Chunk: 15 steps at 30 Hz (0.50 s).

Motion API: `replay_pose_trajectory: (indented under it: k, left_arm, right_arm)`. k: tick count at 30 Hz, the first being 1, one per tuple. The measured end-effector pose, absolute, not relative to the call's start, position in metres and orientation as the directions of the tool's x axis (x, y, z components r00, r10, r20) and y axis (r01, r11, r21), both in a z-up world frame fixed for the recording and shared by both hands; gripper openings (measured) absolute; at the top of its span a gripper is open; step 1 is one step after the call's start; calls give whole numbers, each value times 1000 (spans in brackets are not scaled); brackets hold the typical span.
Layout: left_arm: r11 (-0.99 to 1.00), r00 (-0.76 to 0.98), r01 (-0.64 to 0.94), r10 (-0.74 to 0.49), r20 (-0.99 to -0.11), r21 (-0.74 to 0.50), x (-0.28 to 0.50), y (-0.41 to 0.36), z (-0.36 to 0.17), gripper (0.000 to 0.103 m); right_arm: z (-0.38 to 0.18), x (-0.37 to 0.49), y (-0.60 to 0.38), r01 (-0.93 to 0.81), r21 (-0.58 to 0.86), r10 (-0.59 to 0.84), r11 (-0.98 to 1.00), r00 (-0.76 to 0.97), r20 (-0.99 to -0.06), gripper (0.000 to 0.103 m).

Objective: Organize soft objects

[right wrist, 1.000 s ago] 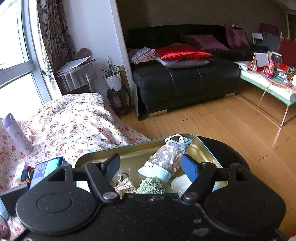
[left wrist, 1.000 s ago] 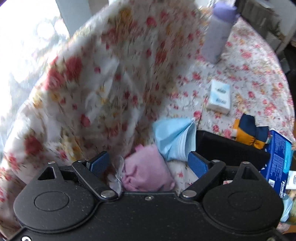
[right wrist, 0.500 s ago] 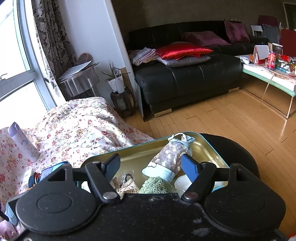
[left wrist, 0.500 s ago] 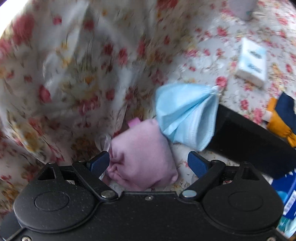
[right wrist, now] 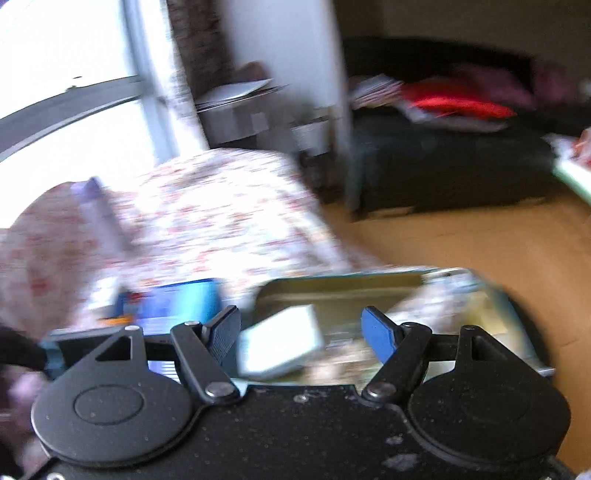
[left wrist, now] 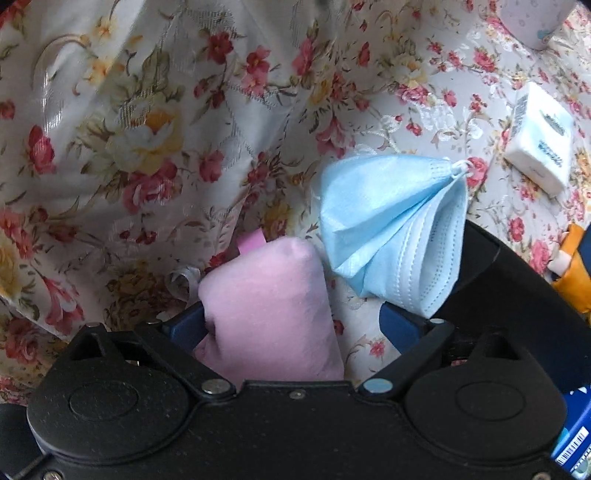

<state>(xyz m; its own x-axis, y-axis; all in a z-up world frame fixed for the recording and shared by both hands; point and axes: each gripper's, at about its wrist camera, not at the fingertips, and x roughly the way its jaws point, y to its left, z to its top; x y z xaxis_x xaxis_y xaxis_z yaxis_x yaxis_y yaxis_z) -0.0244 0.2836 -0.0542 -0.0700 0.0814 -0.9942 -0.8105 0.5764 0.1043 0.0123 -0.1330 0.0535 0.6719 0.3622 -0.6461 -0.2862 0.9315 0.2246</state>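
A soft pink pouch (left wrist: pixel 266 306) lies on the floral cloth (left wrist: pixel 147 129), right under my left gripper (left wrist: pixel 291 325), which points straight down. Its jaws are opening and stand astride the pouch; the left pad is against it, the right pad is clear. A folded light-blue face mask (left wrist: pixel 391 229) lies just beyond, touching the pouch's far corner. The right wrist view is blurred by motion. My right gripper (right wrist: pixel 301 332) is open over the near edge of a gold tin (right wrist: pixel 369 291) that holds soft items and a pale box (right wrist: pixel 280 343).
A white tissue pack (left wrist: pixel 539 147), a lilac bottle (left wrist: pixel 532 22), an orange and navy item (left wrist: pixel 572 273) and a black case (left wrist: pixel 517 295) lie to the right. A blue box (right wrist: pixel 184 302) sits left of the tin. A black sofa (right wrist: pixel 443 166) and wooden floor are beyond.
My left gripper has come down over the pink pouch, which now fills the gap between its fingers. The right gripper has swung sideways, blurring its view; the tin sits further right.
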Motion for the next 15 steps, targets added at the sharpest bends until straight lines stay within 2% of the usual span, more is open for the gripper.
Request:
replay_pose_trajectory:
  k: [5,7,14,15]
  left_arm:
    - [578,-23,-812,100,-995,77,-33,286,-45,71]
    - [573,9,-818,106,-994,54,-39,286,-39,56]
    - [608,176,-785,38,-984,-117,-55,283,-23,47]
    - [622,198,-771,29,-980,-137,-56,282,-23,40]
  right_arm:
    - [66,10,-58,-449,191,453,873,602,-658,72]
    - [69,9,-29,-504,167,474,847,574,-668,72]
    - [69,11,22,-559,160,492,813,514,-703,72]
    - [70,10,25,-557,165,492,814,510,-706,72]
